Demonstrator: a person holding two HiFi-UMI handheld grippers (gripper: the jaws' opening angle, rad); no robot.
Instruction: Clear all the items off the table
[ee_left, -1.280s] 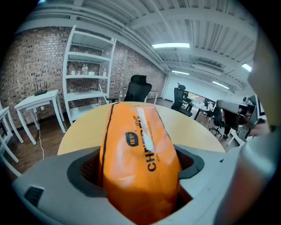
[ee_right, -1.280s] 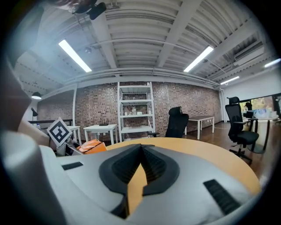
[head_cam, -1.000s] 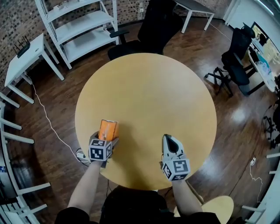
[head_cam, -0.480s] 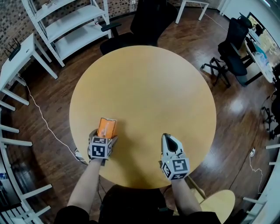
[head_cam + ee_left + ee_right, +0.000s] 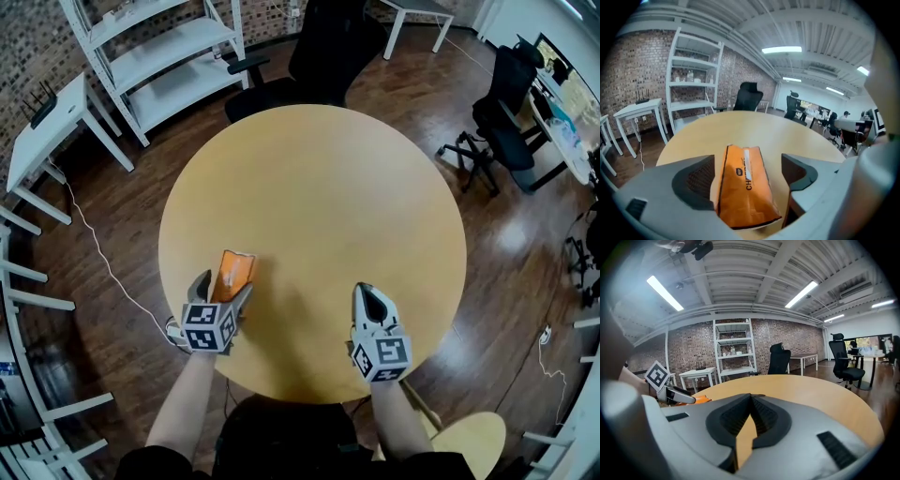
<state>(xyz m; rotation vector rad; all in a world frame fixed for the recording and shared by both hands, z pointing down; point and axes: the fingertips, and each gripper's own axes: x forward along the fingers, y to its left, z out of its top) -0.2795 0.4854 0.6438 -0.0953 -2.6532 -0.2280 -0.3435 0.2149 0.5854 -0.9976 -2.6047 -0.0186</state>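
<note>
One orange packet (image 5: 743, 185) lies ungripped between the spread left gripper (image 5: 747, 160); right gripper (image 5: 751, 397) closed.

Left claw (image 5: 223, 287): the space between its spread jaws is taken up by an orange packet (image 5: 234, 270); only a thin slit stays free beside the right jaw.
Ahead of the left claw: open top of the round table (image 5: 319, 187), passable to the far rim.
Right claw (image 5: 368, 292): jaws pressed together; open tabletop ahead.
Between the claws: wide open tabletop.
Past the far rim: a black office chair (image 5: 328, 47) close to the table and, ahead-left, a white shelf unit (image 5: 159, 56) standing apart.
</note>
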